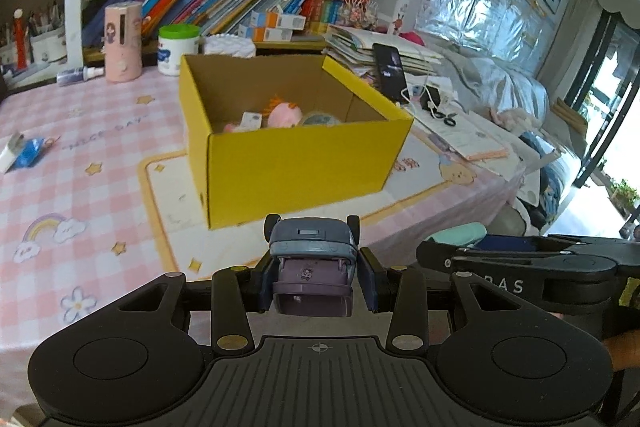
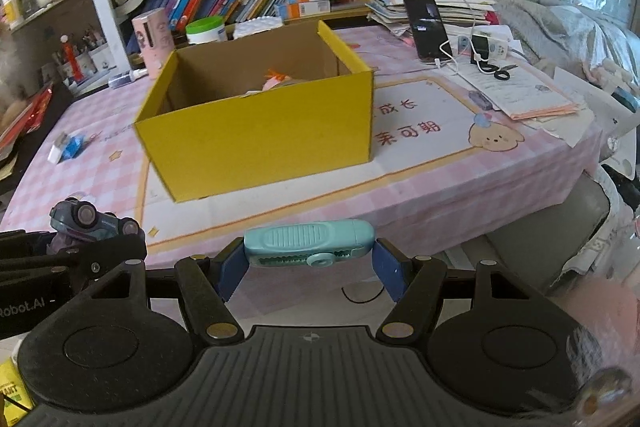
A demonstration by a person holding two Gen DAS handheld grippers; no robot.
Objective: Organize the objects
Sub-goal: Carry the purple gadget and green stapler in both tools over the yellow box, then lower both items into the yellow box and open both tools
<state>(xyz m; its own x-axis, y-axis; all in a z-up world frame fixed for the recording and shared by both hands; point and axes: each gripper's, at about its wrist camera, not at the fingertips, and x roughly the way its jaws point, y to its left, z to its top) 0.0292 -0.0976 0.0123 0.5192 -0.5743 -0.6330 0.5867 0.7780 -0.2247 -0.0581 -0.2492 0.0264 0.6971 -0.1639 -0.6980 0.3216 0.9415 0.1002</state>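
A yellow cardboard box (image 1: 296, 163) stands open on the pink checked table (image 1: 80, 131), with a pink plush toy (image 1: 284, 115) and small items inside; it also shows in the right wrist view (image 2: 260, 143). My left gripper (image 1: 314, 281) is shut on a blue-grey and purple toy car (image 1: 312, 259), held above the table's near edge, short of the box. The car also shows in the right wrist view (image 2: 86, 223). My right gripper (image 2: 310, 267) is shut on a teal correction-tape dispenser (image 2: 310, 241), held sideways just off the table's near edge.
A blue packet (image 1: 28, 153) lies at the table's left. A pink cylinder (image 1: 123, 41) and a green-lidded jar (image 1: 178, 49) stand behind the box. A phone (image 2: 426, 27), charger, scissors (image 2: 496, 70) and papers lie at the right. Bookshelves rise behind.
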